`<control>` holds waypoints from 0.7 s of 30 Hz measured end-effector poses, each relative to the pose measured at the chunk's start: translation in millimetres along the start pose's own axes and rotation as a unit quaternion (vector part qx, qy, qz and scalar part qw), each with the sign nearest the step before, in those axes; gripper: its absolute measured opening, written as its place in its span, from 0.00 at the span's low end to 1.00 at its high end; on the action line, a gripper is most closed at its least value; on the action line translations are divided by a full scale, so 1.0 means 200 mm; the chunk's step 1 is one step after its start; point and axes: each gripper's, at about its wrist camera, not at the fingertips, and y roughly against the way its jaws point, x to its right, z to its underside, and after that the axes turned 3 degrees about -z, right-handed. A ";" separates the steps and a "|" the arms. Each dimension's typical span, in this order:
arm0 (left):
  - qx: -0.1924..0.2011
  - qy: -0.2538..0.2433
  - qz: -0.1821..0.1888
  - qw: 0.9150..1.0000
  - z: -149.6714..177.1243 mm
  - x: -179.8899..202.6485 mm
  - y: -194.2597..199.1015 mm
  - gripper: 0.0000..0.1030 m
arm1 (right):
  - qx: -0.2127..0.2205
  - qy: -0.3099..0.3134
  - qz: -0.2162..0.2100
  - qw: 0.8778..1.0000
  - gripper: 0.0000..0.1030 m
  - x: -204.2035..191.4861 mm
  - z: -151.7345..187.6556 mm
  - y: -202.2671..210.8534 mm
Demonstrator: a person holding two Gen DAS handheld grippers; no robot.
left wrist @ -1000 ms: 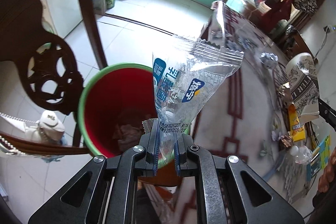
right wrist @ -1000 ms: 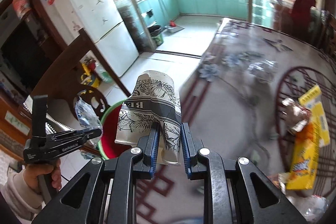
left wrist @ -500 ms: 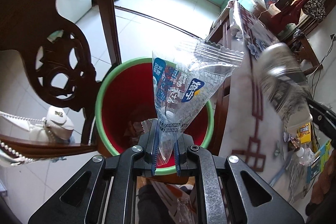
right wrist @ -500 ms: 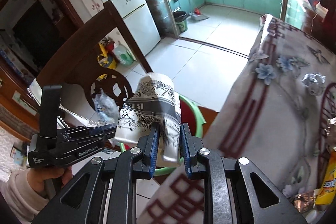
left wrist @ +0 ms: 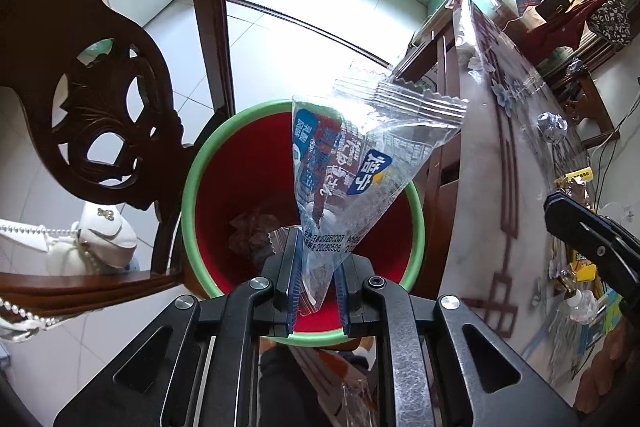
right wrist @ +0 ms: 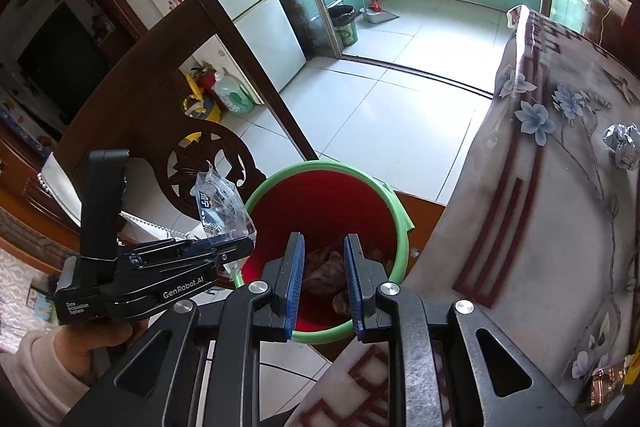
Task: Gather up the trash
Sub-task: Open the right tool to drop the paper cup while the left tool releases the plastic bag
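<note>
A red bin with a green rim [left wrist: 200,167] [right wrist: 394,205] stands on the floor between a wooden chair and the table. My left gripper [left wrist: 316,281] is shut on a clear plastic wrapper [left wrist: 360,167] with blue print, held above the bin. In the right wrist view the left gripper [right wrist: 240,247] and the wrapper [right wrist: 218,203] sit at the bin's left rim. My right gripper [right wrist: 322,279] is open and empty over the bin's mouth. Crumpled trash [right wrist: 326,269] lies at the bin's bottom.
A carved dark wooden chair [left wrist: 100,99] stands left of the bin. The table with a floral cloth [right wrist: 560,227] is to the right and holds a crumpled foil ball [right wrist: 622,145] and yellow packets [left wrist: 580,175]. White tiled floor [right wrist: 380,107] lies beyond.
My right gripper has let go of the patterned paper cup and now stands open over the bin. My left gripper has moved further over the bin with the wrapper.
</note>
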 end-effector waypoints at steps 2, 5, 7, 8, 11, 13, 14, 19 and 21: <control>-0.001 0.002 -0.001 1.000 0.00 0.00 0.00 0.20 | -0.001 0.001 0.002 1.000 0.17 0.00 0.01 0.01; -0.001 0.007 -0.002 1.000 0.00 -0.01 -0.01 0.23 | -0.001 -0.003 0.003 1.000 0.18 0.01 0.02 0.04; -0.001 0.007 -0.004 1.000 0.01 0.00 -0.01 0.31 | 0.001 -0.006 0.005 1.000 0.19 0.02 0.02 0.07; -0.001 0.006 -0.003 1.000 0.01 0.00 0.00 0.32 | 0.003 -0.006 0.006 1.000 0.19 0.03 0.02 0.08; 0.004 0.000 -0.007 1.000 0.04 0.02 0.02 0.36 | 0.007 -0.005 0.011 1.000 0.19 0.05 0.03 0.13; 0.005 -0.003 -0.010 1.000 0.06 0.03 0.04 0.37 | 0.011 -0.006 0.011 1.000 0.19 0.07 0.04 0.16; 0.007 -0.004 -0.013 1.000 0.07 0.03 0.05 0.38 | 0.013 -0.007 0.012 1.000 0.19 0.07 0.04 0.17; 0.017 0.002 -0.026 1.000 0.14 0.05 0.13 0.38 | 0.024 -0.011 0.013 1.000 0.19 0.13 0.07 0.26; 0.024 0.008 -0.031 0.999 0.17 0.06 0.16 0.38 | 0.028 -0.013 0.014 0.999 0.19 0.17 0.09 0.29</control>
